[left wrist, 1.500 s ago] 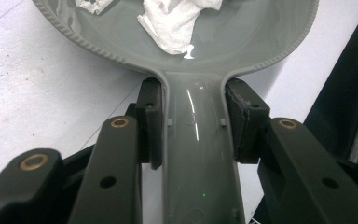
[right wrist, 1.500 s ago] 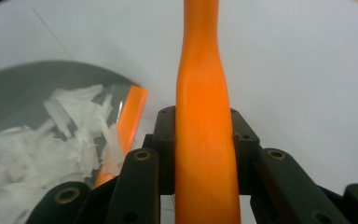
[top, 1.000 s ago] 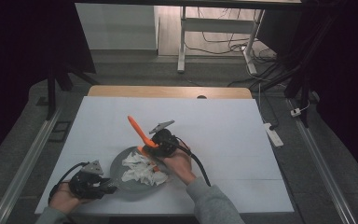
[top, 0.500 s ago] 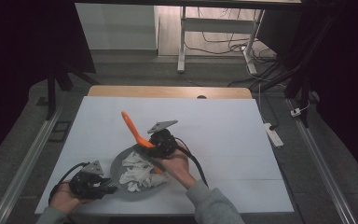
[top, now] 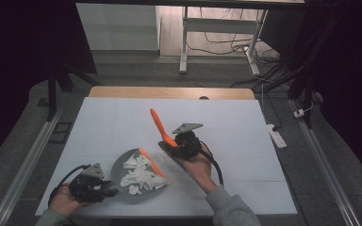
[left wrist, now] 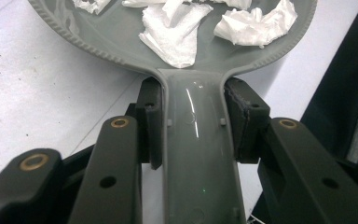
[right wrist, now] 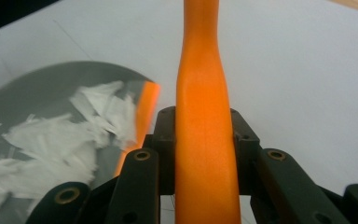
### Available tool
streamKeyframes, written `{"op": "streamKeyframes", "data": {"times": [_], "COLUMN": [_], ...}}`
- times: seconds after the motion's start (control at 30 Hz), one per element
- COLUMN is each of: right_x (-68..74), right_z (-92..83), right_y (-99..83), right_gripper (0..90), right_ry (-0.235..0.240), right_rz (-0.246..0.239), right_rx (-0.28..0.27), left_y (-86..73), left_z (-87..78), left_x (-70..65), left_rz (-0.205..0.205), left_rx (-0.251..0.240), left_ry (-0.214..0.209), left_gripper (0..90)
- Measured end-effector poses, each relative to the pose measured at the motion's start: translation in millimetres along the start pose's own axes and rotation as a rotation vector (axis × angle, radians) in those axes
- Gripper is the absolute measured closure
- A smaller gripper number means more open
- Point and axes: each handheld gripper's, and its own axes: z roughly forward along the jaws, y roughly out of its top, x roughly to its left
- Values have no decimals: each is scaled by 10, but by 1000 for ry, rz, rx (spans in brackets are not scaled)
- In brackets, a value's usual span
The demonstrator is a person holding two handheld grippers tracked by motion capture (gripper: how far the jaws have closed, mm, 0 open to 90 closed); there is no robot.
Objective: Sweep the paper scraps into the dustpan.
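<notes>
White-covered table [top: 122,117] with a wooden strip along the far edge. Near the front edge, a grey dustpan [top: 122,167] lying flat, scattered with crumpled white paper scraps [top: 141,179]. At its left, left gripper [top: 104,188] in the person's left hand [top: 63,202], jaws toward the pan's handle; contact too small to make out. Right of the pan, right gripper [top: 169,143] in the right hand [top: 198,167], lifted over the table, closed on an orange brush [top: 160,127] whose handle points up and away. Orange brush head [top: 150,162] at the pan's right rim, beside the scraps. Beyond the table, grey floor, a white desk frame [top: 184,37], loose cables [top: 226,42].
</notes>
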Motion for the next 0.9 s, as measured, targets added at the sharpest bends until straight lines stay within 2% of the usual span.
{"op": "streamKeyframes", "data": {"times": [0.2,0.3,0.37,0.5,0.63,0.73,0.83,0.9], "right_x": [-35,3,83,341,581,659,608,499], "right_z": [-2,102,170,290,384,348,237,161], "right_y": [-170,-231,-238,-174,-90,-9,69,110], "right_gripper": [704,704,704,704,704,704,704,704], "right_ry": [-40,-20,8,58,134,180,155,136], "right_rz": [39,69,81,53,42,46,28,48], "right_rx": [40,56,56,52,25,-13,-59,-86], "left_y": [2,16,21,29,26,25,25,25], "left_z": [6,8,9,21,24,23,27,29], "left_x": [-37,-48,-52,-57,-59,-57,-53,-51], "left_rz": [27,26,21,19,19,20,20,20], "left_rx": [11,10,7,9,10,7,11,12], "left_ry": [-9,-6,-4,-3,-1,-4,-3,-4], "left_gripper": [616,616,616,616,616,616,616,616]}}
